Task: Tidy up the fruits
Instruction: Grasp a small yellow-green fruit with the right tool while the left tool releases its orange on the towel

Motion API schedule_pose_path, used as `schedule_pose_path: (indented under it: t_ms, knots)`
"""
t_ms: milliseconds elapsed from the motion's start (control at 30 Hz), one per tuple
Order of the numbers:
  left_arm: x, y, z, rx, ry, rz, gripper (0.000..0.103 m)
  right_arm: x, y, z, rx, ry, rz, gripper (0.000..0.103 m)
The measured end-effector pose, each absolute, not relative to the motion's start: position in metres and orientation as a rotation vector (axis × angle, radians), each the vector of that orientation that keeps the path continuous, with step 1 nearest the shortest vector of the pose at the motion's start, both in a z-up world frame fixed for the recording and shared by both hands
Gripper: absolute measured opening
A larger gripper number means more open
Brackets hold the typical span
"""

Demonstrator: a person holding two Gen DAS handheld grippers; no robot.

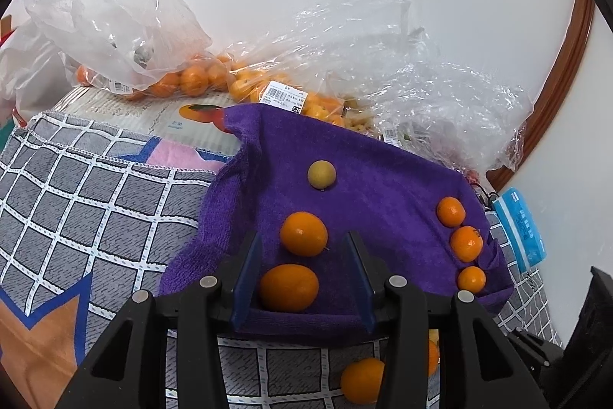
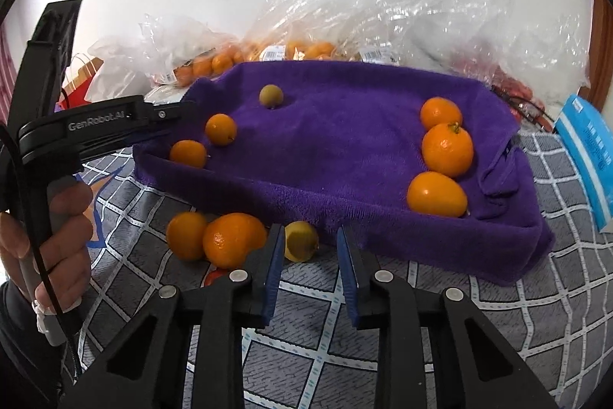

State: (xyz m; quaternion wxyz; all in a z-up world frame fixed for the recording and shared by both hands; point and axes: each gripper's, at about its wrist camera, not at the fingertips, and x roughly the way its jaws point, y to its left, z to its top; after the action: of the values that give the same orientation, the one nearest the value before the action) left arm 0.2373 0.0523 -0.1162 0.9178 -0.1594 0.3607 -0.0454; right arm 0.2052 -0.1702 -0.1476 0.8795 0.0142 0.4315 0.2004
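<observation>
A purple towel (image 1: 383, 186) (image 2: 345, 133) lies on the checked cloth. On its left side sit two oranges (image 1: 304, 233) (image 1: 289, 288) and a yellow-green fruit (image 1: 322, 174). Three oranges (image 2: 440, 112) (image 2: 447, 150) (image 2: 436, 193) line its right side. My left gripper (image 1: 302, 255) is open, jaws either side of the near orange, not touching it. My right gripper (image 2: 310, 244) is open, low over the cloth, with a yellow fruit (image 2: 302, 240) just beyond its jaws. Two oranges (image 2: 186, 234) (image 2: 231, 244) lie left of it.
Clear plastic bags of oranges (image 1: 184, 79) (image 2: 306, 48) are heaped behind the towel against the white wall. A blue packet (image 1: 521, 229) (image 2: 586, 156) lies at the right. The checked cloth (image 1: 76, 186) (image 2: 498, 313) covers the surface. The left gripper's body (image 2: 95, 125) and hand show at left.
</observation>
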Motion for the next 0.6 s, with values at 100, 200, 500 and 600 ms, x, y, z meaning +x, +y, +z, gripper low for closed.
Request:
schedule_pose_path:
  t_ms: [100, 200, 500, 600]
  knots:
    - [0.238, 0.054, -0.116, -0.341, 0.743, -0.093, 0.043, 0.206, -0.166, -0.151, 0.019, 0.908, 0.424, 0.028]
    - [0.238, 0.056, -0.116, -0.346, 0.743, -0.088, 0.043, 0.207, -0.161, -0.152, 0.01, 0.909, 0.429, 0.028]
    - [0.238, 0.052, -0.117, -0.352, 0.756, -0.105, 0.044, 0.206, -0.149, -0.154, -0.059, 0.903, 0.429, 0.029]
    - [0.235, 0.049, -0.114, -0.335, 0.743, -0.111, 0.044, 0.208, -0.141, -0.16, -0.102, 0.931, 0.421, 0.029]
